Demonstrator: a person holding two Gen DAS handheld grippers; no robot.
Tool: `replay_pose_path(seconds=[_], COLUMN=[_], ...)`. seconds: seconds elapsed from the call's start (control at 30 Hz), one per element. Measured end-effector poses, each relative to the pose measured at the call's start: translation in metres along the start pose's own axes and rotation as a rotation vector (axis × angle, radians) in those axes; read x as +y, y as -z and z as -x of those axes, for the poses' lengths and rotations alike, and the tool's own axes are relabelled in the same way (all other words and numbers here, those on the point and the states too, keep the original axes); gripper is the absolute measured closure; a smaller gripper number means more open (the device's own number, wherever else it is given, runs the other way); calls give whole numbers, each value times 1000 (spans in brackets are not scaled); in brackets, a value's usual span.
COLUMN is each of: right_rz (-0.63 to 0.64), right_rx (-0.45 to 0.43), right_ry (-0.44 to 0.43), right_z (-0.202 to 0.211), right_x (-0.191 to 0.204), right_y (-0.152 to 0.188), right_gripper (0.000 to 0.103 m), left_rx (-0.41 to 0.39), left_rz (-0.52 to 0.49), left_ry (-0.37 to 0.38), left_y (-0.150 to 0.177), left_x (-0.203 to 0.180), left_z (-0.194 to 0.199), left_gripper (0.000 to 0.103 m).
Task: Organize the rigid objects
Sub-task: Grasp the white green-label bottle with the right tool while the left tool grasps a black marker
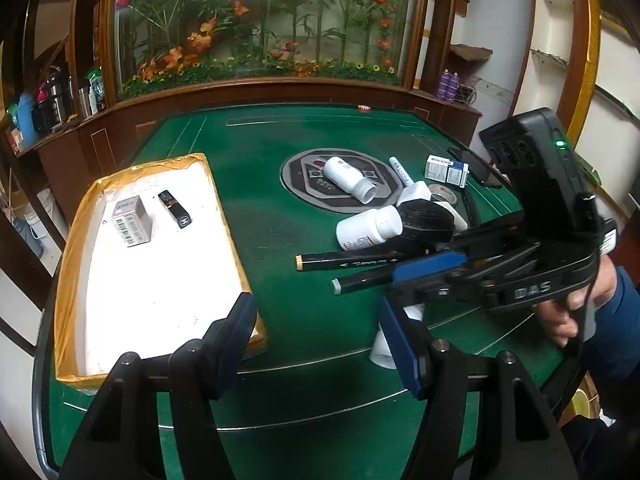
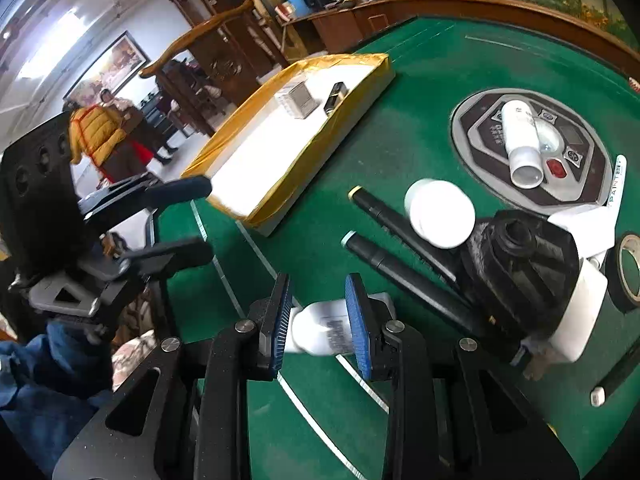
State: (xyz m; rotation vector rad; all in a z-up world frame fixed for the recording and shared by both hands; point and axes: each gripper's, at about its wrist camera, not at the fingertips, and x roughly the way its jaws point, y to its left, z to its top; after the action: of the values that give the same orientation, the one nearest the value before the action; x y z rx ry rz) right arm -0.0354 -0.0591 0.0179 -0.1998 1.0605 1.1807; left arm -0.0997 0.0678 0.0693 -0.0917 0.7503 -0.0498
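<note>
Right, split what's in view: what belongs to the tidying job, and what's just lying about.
Belongs to the job: tray, with silver box and lipstick inside; loose on the felt: capped white bottle, open white bottle, small white bottle, beige-tipped marker, grey-tipped marker, paint pen, small carton, tape roll.

Lying about: flower display, shelf flasks, purple cans, people.

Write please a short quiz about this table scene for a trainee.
1. True or false: the tray holds three things.
2. What lies on the round panel? A) white bottle B) marker C) tape roll
3. Which claw stands open and empty?
Key: 1 false, only a silver box and a lipstick; 2 A; 3 the left claw.
</note>
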Motion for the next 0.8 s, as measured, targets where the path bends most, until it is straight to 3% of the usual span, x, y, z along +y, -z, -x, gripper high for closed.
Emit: replay_pose_path(seconds=[0.1, 0.17, 0.3, 0.5, 0.6, 0.8], right_rz=[25, 28, 75, 208, 292, 413], right_rx=[14, 71, 144, 147, 189, 256], right_ry=[17, 22, -16, -46, -44, 8], right_z=[-17, -24, -10, 6, 0, -19], right_x=[1, 2, 11, 29, 39, 52], right_y=[-3, -1, 14, 32, 37, 40], right_gripper=[75, 75, 74, 74, 63, 58], left_rx=[16, 18, 13, 11, 10, 13], left_rz=[-10, -23, -20, 2, -10, -40], left_ry=[-5, -17, -23, -12, -9, 14], left_y=[1, 4, 8, 7, 7, 5], left_x=[-3, -2, 4, 9, 7, 3], left_z=[-4, -1, 7, 4, 6, 8], left_gripper=[39, 39, 39, 39, 39, 39])
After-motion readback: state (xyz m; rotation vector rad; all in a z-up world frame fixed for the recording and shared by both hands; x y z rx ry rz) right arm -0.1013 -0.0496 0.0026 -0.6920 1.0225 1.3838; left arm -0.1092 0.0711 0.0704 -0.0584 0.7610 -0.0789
